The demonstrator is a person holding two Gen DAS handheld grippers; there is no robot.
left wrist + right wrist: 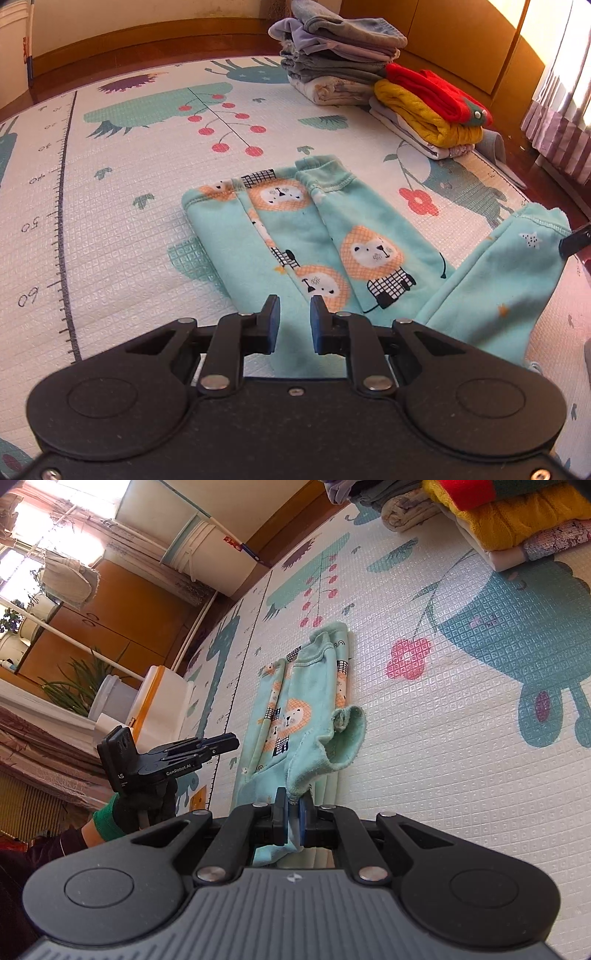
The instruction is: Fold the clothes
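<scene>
Teal lion-print pyjama trousers (295,236) lie partly folded on the play mat (129,221). My left gripper (293,317) hovers open just over their near end, with nothing between its fingers. The right-hand leg (498,280) is lifted off the mat, and one of the right gripper's fingers (574,240) shows at its cuff. In the right wrist view my right gripper (291,814) is shut on that teal leg, which drapes forward over the rest of the trousers (291,716). The left gripper (225,743) appears there side-on, held by a gloved hand (147,805).
Two stacks of folded clothes stand at the mat's far right: a grey pile (332,48) and a red-and-yellow pile (424,110). A curtain (561,122) hangs beyond them. White buckets (114,698) and a potted plant (74,686) line the mat's left side.
</scene>
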